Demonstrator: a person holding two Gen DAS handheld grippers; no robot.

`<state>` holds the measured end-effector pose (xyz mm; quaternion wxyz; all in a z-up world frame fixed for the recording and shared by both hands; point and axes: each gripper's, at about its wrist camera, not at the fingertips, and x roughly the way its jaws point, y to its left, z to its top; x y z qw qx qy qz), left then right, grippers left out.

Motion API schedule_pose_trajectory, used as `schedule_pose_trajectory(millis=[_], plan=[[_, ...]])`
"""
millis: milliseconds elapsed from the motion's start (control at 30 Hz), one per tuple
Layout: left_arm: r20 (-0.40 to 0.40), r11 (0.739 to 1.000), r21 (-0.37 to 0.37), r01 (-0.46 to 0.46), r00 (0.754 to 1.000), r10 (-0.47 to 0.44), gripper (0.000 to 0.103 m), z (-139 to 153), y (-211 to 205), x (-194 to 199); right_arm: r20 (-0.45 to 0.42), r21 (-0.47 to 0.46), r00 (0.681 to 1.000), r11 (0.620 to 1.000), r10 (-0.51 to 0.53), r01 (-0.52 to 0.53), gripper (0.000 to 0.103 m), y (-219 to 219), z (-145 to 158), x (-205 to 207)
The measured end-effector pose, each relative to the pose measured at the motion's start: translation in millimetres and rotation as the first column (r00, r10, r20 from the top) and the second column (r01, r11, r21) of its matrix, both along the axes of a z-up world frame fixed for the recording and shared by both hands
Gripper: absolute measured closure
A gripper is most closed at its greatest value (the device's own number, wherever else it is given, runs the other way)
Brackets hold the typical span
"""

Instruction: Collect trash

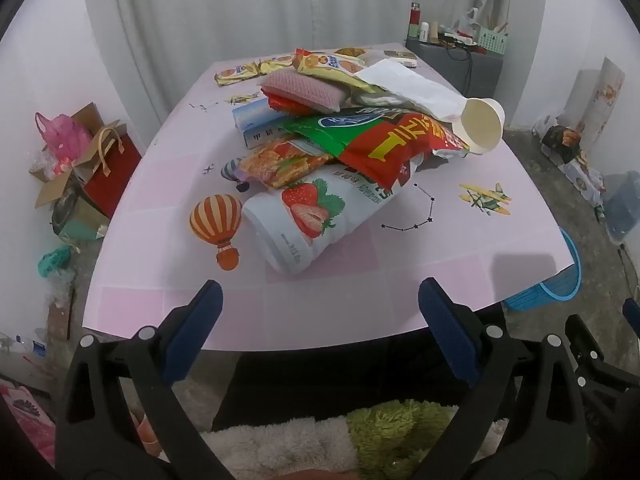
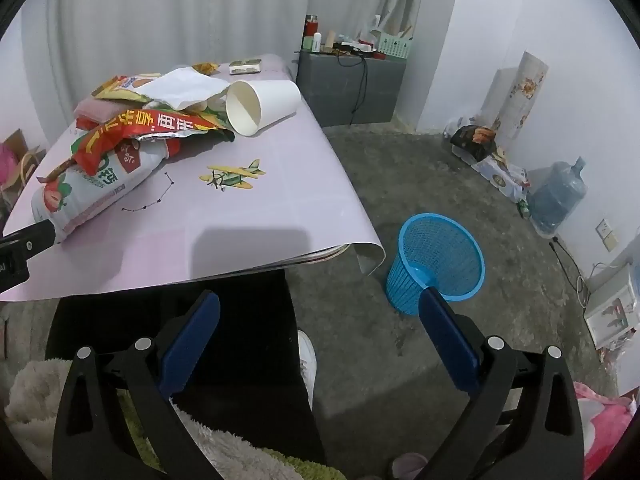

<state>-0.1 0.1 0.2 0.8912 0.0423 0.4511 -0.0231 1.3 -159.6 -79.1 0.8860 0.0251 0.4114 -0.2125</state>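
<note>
The left gripper (image 1: 320, 312) is held with jaws wide apart and empty, at the near edge of the table (image 1: 420, 280). Ahead of it, toward the middle of the surface, a glossy white strawberry bottle (image 1: 316, 216) lies on its side, base toward the gripper, long axis running away and rightward under crinkled foil wrappers (image 1: 384, 140). A smooth paper cup (image 2: 260, 104) lies tipped near the right edge. The right gripper (image 2: 320, 304) is likewise spread and empty, off the table, just beside a blue mesh bin (image 2: 436, 256) on the floor. The left is judged nearer the bottle.
</note>
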Motion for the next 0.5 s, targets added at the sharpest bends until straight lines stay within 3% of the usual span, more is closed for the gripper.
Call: schedule_pose_trajectory(millis=[500], plan=[[0.0,1.0,-0.004,0.0,1.0,0.0,0.009,0.1,0.1,0.0,0.025,-0.005,1.0,1.0,-0.006,0.006,0.006,-1.9,9.5,-2.0]])
